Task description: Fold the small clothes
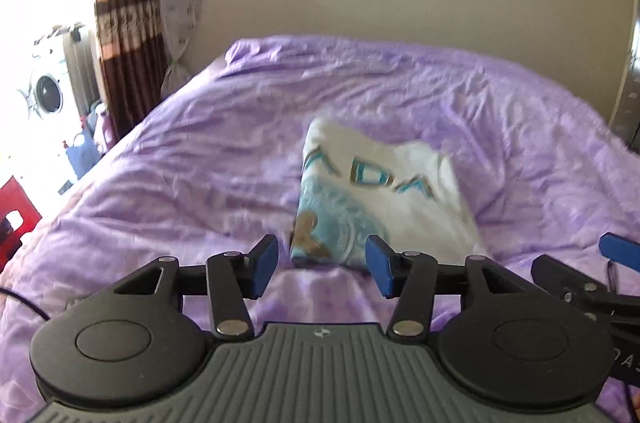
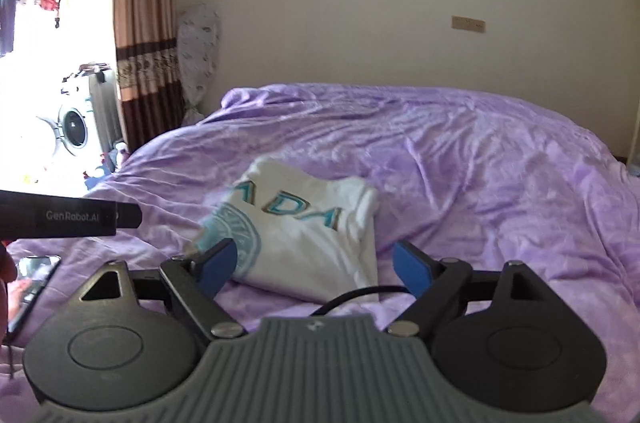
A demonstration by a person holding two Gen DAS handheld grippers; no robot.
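A white T-shirt (image 2: 308, 247) with teal lettering and a round teal print is lying folded into a compact bundle near the middle of a purple bedspread (image 2: 480, 163). Judging from that shape, the folding of this piece is looking mostly done: the sides are tucked in and the shirt is sitting as a rough rectangle, though one edge is slanting and the far corners are puffing up a little, so some tidying or a last fold may be remaining. No other small clothes are showing on the bed, so whether more pieces are waiting I cannot tell.

The left gripper (image 1: 322, 269) is hanging just short of the shirt's near corner with its blue pads apart and nothing between them. The right gripper (image 2: 314, 269) is standing with its jaws spread wide over the near edge of the shirt, also gripping nothing; both are released.

The left wrist view is showing the shirt blurred, with the lettering smeared, and is catching part of the right gripper at its right edge. The right wrist view is giving the sharper look at the fold and is alone in showing a black cable (image 2: 360, 295) curling by the shirt's near edge, the left tool's dark body at the left, and what is probably a phone (image 2: 34, 283) lying on the bedspread beside it.
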